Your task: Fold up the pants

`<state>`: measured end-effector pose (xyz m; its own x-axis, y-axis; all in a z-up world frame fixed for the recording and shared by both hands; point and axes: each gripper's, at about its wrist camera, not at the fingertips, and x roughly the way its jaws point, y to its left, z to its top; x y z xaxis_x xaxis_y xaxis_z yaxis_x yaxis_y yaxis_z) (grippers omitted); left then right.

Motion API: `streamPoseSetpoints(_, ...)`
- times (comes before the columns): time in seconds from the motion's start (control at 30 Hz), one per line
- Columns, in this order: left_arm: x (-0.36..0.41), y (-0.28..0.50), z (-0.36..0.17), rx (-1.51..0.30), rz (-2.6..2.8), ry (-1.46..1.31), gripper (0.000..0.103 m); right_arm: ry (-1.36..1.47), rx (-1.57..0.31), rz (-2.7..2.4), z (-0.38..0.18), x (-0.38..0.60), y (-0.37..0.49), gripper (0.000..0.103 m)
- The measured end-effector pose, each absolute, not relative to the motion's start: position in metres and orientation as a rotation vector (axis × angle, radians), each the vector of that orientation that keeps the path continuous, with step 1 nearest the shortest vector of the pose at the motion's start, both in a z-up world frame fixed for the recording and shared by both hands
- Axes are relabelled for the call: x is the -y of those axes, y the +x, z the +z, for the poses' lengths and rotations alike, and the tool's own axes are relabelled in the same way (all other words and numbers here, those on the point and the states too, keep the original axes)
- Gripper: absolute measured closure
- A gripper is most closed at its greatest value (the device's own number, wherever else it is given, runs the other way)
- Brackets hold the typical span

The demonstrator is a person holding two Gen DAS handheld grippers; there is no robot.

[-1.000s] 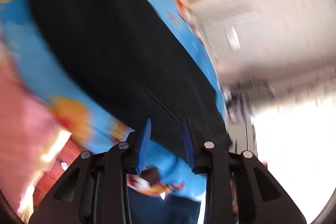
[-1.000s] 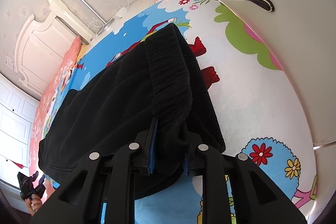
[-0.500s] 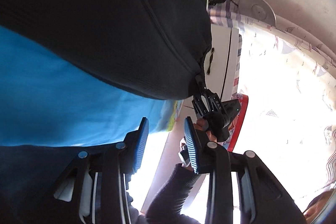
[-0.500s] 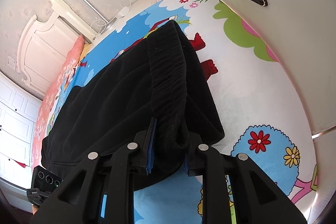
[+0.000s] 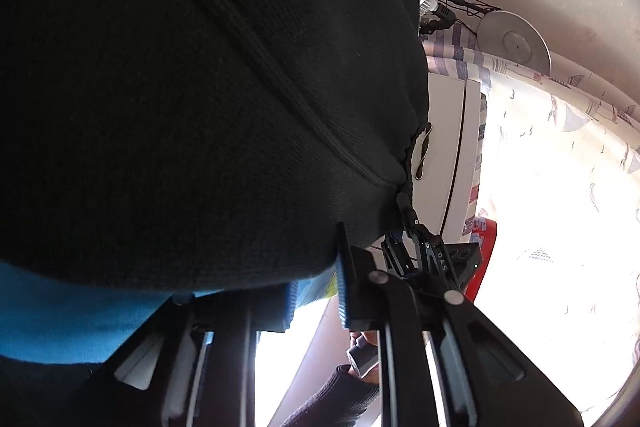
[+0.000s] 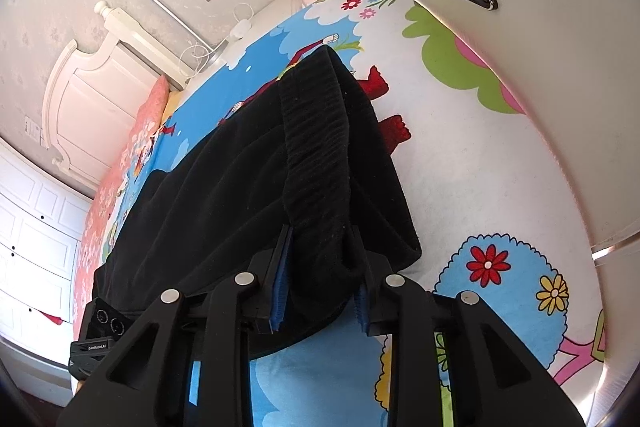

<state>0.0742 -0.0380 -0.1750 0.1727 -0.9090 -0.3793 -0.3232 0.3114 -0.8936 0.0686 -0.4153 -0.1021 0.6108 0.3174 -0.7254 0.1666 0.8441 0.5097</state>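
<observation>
Bed with the bright cartoon-print sheet (image 6: 460, 163): blue, white and green, flowers along the near edge. It carries the whole garment.

Black knit pants (image 6: 248, 195): lying on the sheet, long axis running from my right tool away and leftward toward the pink pillow end. The ribbed waistband (image 6: 316, 147) is bunched into a ridge running straight ahead from the right tool.

Right tool (image 6: 320, 287): clenched on the near end of the waistband, black cloth filling the gap between both blue pads.

Left tool (image 5: 316, 291): low at the pants' hem edge (image 5: 224, 267), fingers parted, nothing between them. The cloth edge sits just above and ahead of the tips, touching or nearly so; I cannot tell which. Blue sheet shows beneath. My right tool is visible beyond, at the far corner of the same edge.

Judgement: the left tool is nearer the free edge. The next move likely calls for closing it there, so both tools lift one edge along the long axis.
</observation>
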Motion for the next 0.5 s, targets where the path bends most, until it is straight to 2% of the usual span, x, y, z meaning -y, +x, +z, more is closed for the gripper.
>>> streamPoseSetpoints(0.1, 0.041, 0.069, -0.160, -1.358, -0.619, -1.162, 0.093, 0.527, -0.880, 0.115, -0.091, 0.412, 0.075, 0.078)
streamPoseSetpoints(0.33, 0.039, 0.070, -0.141, -1.295, -0.636, -1.097, 0.095, 0.438, -0.771, 0.216, -0.055, 0.400, 0.094, 0.083)
streamPoseSetpoints(0.4, 0.035, 0.070, -0.135, -1.265, -0.647, -1.084, 0.095, 0.415, -0.688, 0.268, -0.042, 0.398, 0.098, 0.083)
streamPoseSetpoints(0.5, 0.039, 0.072, -0.140, -1.283, -0.655, -1.108, 0.092, 0.428, -0.814, 0.176, -0.072, 0.403, 0.107, 0.084)
